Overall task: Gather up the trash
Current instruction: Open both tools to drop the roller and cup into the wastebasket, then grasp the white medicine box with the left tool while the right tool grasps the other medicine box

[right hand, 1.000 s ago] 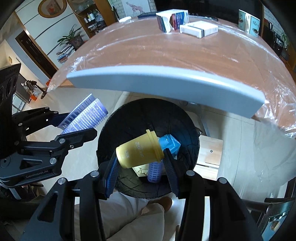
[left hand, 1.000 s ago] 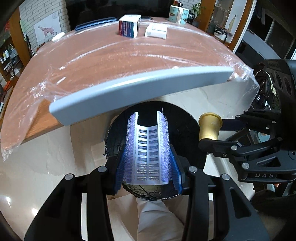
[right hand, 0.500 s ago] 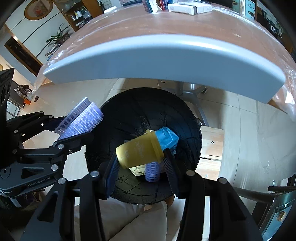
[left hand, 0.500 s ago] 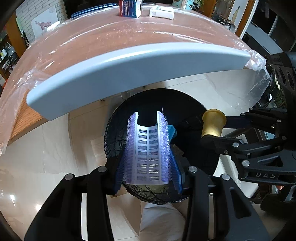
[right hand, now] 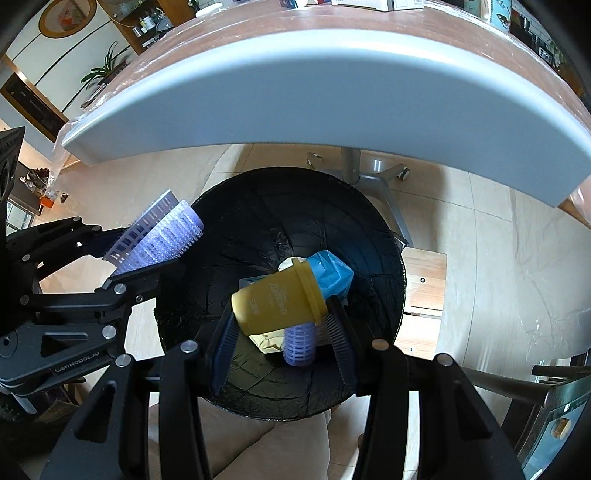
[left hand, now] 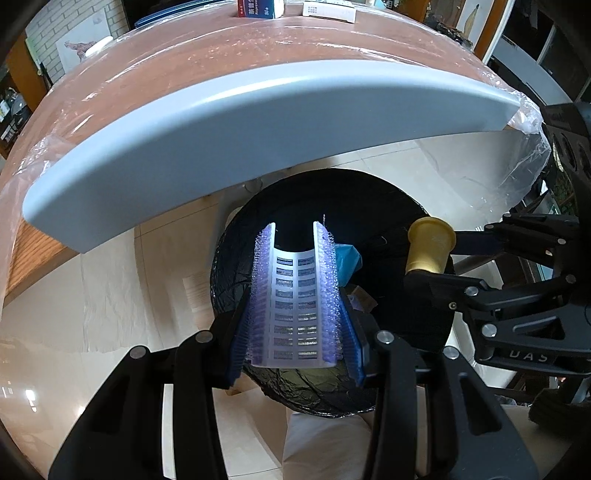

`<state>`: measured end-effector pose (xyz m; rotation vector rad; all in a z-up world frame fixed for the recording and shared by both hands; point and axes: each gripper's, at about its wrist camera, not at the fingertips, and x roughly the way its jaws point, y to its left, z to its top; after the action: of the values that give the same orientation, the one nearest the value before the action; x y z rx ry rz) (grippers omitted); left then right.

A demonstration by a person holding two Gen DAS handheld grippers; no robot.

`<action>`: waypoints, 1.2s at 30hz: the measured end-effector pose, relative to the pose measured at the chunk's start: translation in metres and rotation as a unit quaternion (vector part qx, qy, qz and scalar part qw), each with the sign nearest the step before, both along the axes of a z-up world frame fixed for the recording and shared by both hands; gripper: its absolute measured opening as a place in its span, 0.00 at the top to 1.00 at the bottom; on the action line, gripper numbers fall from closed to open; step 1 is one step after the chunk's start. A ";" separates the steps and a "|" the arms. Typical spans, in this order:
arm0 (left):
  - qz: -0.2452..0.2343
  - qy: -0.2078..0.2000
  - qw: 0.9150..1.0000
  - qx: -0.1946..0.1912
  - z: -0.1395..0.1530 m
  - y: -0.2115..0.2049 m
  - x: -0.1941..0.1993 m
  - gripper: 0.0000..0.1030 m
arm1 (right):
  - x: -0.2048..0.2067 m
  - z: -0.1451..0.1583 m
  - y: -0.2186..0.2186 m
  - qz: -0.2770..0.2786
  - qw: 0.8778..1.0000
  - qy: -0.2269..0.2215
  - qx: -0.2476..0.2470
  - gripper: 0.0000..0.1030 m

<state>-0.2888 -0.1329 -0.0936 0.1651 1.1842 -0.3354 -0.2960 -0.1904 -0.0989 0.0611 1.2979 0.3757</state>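
Note:
My left gripper (left hand: 295, 325) is shut on a purple hair roller (left hand: 295, 295), an open half-cylinder, held above the black-lined trash bin (left hand: 388, 206). My right gripper (right hand: 280, 325) is shut on a yellow plastic cup (right hand: 277, 302), tilted over the same bin (right hand: 258, 206). In the bin lie a blue wrapper (right hand: 332, 273), a second purple roller (right hand: 300, 343) and some paper. Each view shows the other gripper: the cup (left hand: 430, 245) at the right, the roller (right hand: 162, 232) at the left.
The grey table edge (left hand: 258, 110) overhangs the bin, with plastic sheeting over the wood top (left hand: 221, 48) and boxes (left hand: 258, 9) at the far side. A grey chair base (right hand: 369, 177) and a wooden block (right hand: 424, 284) stand behind the bin on the tiled floor.
Both grippers have lowered and moved in over the bin, which looms larger; the table edge has risen in view. The roller and the cup stay gripped.

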 end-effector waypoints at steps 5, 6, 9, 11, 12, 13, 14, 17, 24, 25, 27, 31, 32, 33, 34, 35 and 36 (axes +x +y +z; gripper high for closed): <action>-0.002 -0.004 1.000 -0.009 0.002 0.003 -0.003 0.39 | -0.001 0.004 -0.010 -0.026 1.000 -0.005 0.003 0.25; 0.001 -0.002 1.000 -0.013 0.003 0.006 -0.003 0.38 | -0.001 0.006 -0.012 -0.031 0.999 -0.006 0.003 0.23; 0.007 -0.003 1.000 -0.016 0.006 0.012 -0.002 0.35 | -0.002 0.010 -0.017 -0.043 0.999 -0.007 0.009 0.20; 0.009 -0.007 1.000 -0.014 0.009 0.014 -0.002 0.31 | -0.003 0.015 -0.021 -0.051 0.999 -0.009 0.014 0.19; 0.010 -0.009 1.000 -0.011 0.010 0.016 -0.003 0.29 | -0.004 0.019 -0.021 -0.053 0.998 -0.010 0.015 0.18; 0.012 -0.011 1.000 -0.010 0.011 0.019 -0.005 0.29 | -0.005 0.022 -0.024 -0.056 0.998 -0.013 0.016 0.18; 0.014 -0.013 1.000 -0.007 0.013 0.020 -0.005 0.27 | -0.007 0.028 -0.026 -0.060 0.998 -0.017 0.018 0.17; 0.022 -0.026 0.999 -0.001 0.023 0.027 -0.010 0.21 | -0.010 0.043 -0.033 -0.071 0.997 -0.029 0.024 0.15; 0.001 -0.085 0.996 -0.040 0.082 0.037 -0.024 0.14 | -0.009 0.116 -0.050 -0.093 0.988 -0.123 0.028 0.09; -0.001 -0.097 0.994 -0.042 0.090 0.038 -0.023 0.13 | -0.004 0.126 -0.053 -0.102 0.985 -0.135 0.024 0.09; -0.003 -0.123 0.991 -0.044 0.108 0.039 -0.016 0.09 | 0.010 0.138 -0.057 -0.122 0.980 -0.155 0.022 0.04; 0.010 -0.160 0.986 -0.045 0.128 0.043 0.011 0.06 | 0.052 0.149 -0.061 -0.154 0.972 -0.177 0.004 0.04; 0.013 -0.162 0.986 -0.043 0.132 0.044 0.019 0.06 | 0.061 0.149 -0.060 -0.158 0.971 -0.178 -0.002 0.04; 0.015 -0.165 0.985 -0.043 0.135 0.045 0.031 0.06 | 0.075 0.148 -0.057 -0.162 0.971 -0.176 -0.009 0.04; 0.015 -0.167 0.985 -0.046 0.137 0.046 0.039 0.06 | 0.088 0.147 -0.054 -0.162 0.971 -0.174 -0.012 0.04; 0.013 -0.171 0.984 -0.046 0.140 0.045 0.049 0.06 | 0.101 0.144 -0.050 -0.163 0.972 -0.170 -0.018 0.04; 0.013 -0.174 0.984 -0.043 0.142 0.045 0.057 0.06 | 0.112 0.141 -0.047 -0.166 0.972 -0.167 -0.025 0.04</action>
<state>-0.2323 -0.0876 0.0483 0.1271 0.8241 -0.3192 -0.1837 -0.2376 0.0425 0.1636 0.9421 0.0607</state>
